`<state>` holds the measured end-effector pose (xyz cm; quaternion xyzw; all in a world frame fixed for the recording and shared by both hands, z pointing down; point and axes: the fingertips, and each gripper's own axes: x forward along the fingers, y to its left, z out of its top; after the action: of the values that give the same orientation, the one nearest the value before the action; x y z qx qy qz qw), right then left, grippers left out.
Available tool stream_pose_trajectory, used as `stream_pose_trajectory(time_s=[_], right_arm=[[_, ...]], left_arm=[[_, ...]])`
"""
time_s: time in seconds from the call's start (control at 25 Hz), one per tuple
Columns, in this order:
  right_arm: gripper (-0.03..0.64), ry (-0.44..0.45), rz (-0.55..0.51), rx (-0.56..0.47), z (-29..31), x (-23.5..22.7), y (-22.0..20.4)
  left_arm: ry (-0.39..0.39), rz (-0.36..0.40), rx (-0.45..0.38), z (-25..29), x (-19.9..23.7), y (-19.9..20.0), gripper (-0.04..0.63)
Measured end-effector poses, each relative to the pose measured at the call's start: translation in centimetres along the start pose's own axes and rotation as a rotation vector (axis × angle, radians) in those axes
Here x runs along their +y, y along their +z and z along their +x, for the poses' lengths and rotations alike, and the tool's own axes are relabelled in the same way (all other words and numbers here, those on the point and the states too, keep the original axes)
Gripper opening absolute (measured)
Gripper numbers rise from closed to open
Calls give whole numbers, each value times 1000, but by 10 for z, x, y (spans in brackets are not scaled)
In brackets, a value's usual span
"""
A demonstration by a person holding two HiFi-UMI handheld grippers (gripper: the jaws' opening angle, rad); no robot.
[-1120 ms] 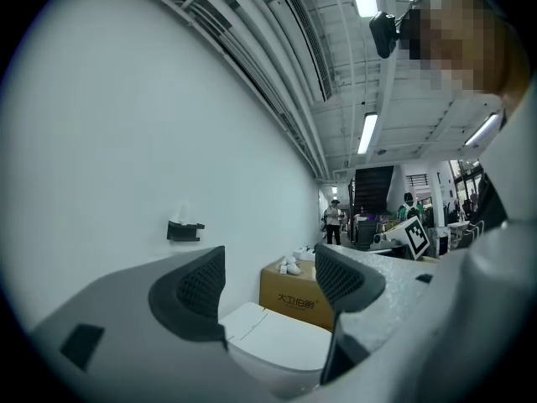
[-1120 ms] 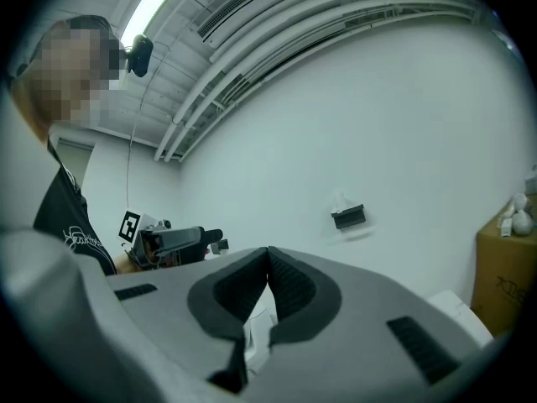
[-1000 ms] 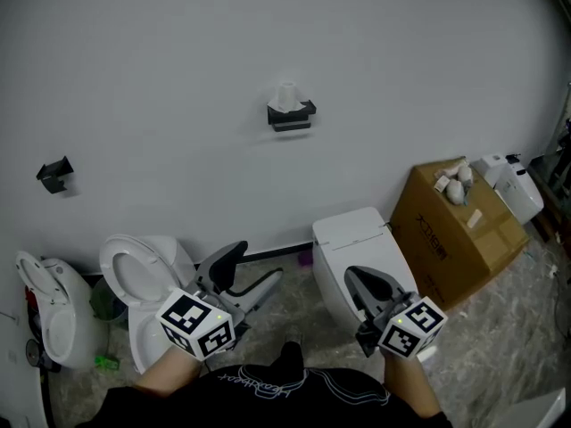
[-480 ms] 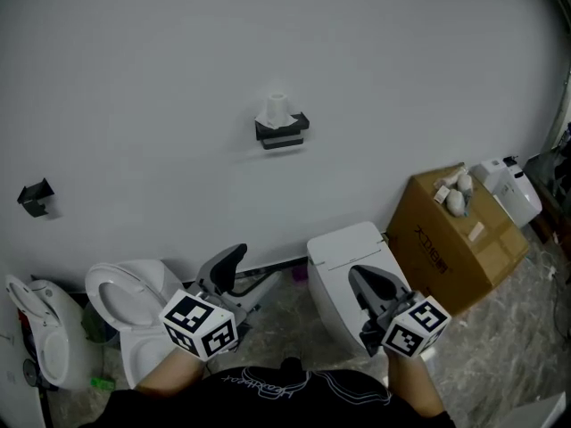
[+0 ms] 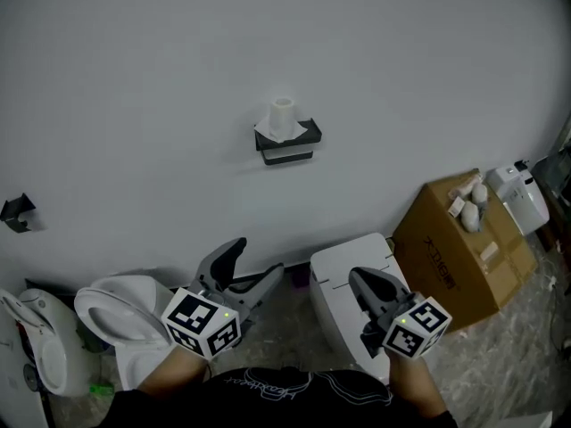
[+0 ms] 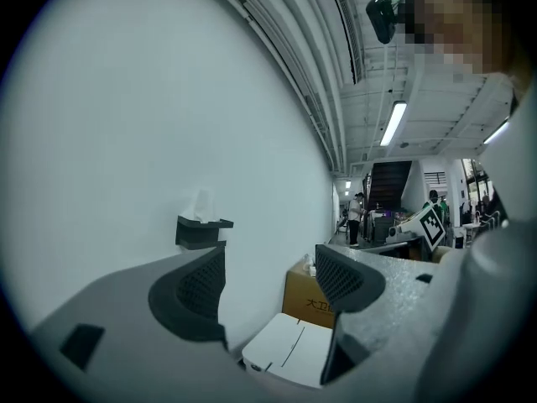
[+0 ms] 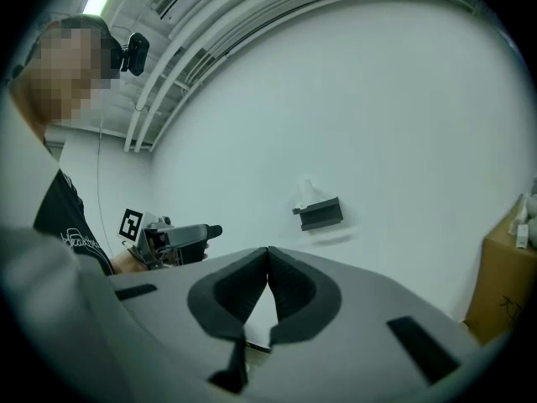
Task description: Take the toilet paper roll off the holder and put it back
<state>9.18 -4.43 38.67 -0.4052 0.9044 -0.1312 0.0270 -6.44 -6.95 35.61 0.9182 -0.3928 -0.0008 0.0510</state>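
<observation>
Head view: left tongs (image 5: 253, 269) wide apart, right tongs (image 5: 356, 275) tip-to-tip, both low, empty.

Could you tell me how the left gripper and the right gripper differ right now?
The left gripper is open, the right gripper shut. The left gripper hangs over the floor, the right gripper over a white toilet. Both are empty, far from the toilet paper roll.

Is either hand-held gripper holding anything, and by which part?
Nothing is held: the left hand-held gripper is open, the right hand-held gripper shut on nothing.
</observation>
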Motion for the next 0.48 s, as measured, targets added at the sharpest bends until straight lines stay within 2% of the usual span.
stream_pose_trajectory(time_s=[0.24,0.48], right_arm=[[5,24,-41,29,61,-34,23],[5,38,-36,43,92,-58,28]], left_arm=[[-2,7,18,43,51,4,322],[25,14,21,81,89,18,322]])
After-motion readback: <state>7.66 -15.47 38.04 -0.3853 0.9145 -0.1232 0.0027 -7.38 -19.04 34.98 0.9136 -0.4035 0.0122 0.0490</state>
